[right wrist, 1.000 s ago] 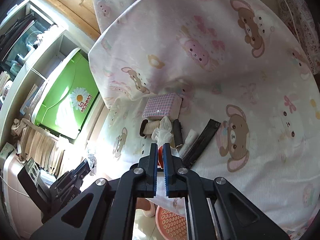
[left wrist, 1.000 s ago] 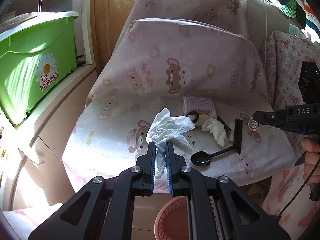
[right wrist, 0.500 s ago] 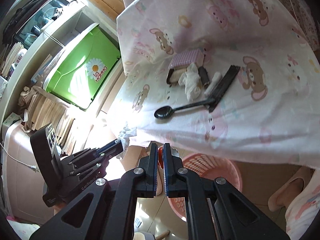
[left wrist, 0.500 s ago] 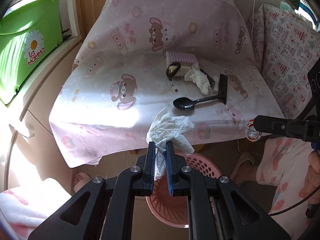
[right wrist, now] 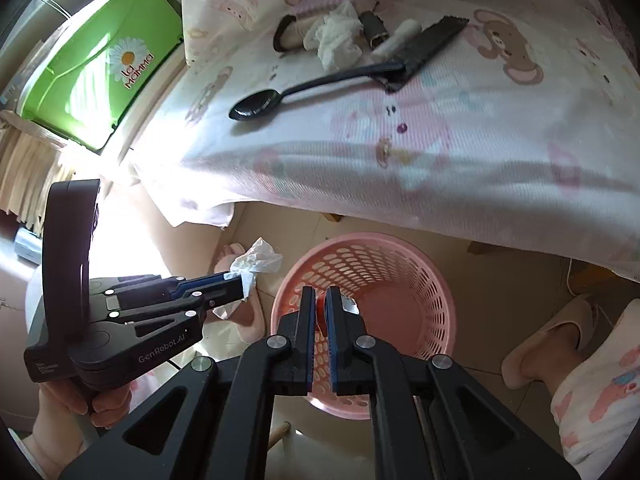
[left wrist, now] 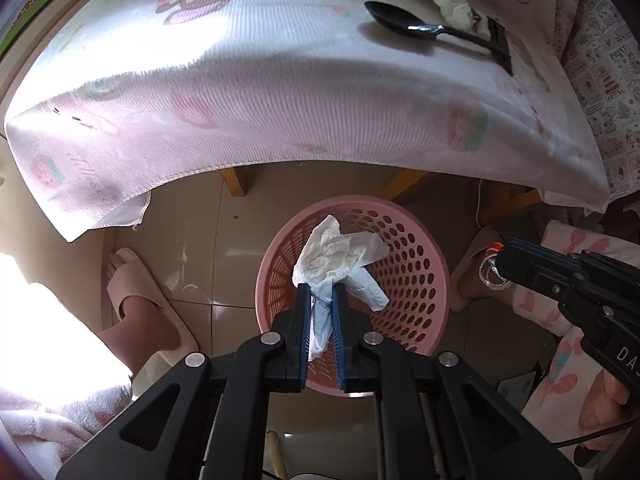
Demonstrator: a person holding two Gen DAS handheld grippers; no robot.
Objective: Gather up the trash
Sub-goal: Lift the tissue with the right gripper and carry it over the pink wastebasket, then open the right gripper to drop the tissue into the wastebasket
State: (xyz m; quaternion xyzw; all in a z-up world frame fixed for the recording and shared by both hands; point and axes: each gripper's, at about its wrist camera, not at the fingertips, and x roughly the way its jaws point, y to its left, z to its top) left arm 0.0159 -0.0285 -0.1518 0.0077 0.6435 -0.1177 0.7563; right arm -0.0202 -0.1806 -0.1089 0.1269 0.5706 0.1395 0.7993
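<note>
My left gripper (left wrist: pixel 321 289) is shut on a crumpled white tissue (left wrist: pixel 338 254) and holds it above the pink perforated basket (left wrist: pixel 424 276) on the floor. It also shows in the right wrist view (right wrist: pixel 242 282), beside the basket's (right wrist: pixel 400 256) left rim. My right gripper (right wrist: pixel 319 294) is shut on a small red and clear wrapper (right wrist: pixel 321 308) over the basket's near rim; it shows in the left wrist view (left wrist: pixel 498 260) with the wrapper (left wrist: pixel 490 272), right of the basket.
A table under a pink bear-print cloth (right wrist: pixel 460 152) holds a black spoon (right wrist: pixel 296 94), a white tissue (right wrist: pixel 336 38), a black wrapper (right wrist: pixel 424 46) and small rolls. A green bin (right wrist: pixel 100 64) stands at left. Slippered feet (left wrist: pixel 140 304) (right wrist: pixel 548 340) flank the basket.
Both grippers have tipped downward and moved closer over the basket, each still holding its piece of trash. The table top has slid toward the top of both views.
</note>
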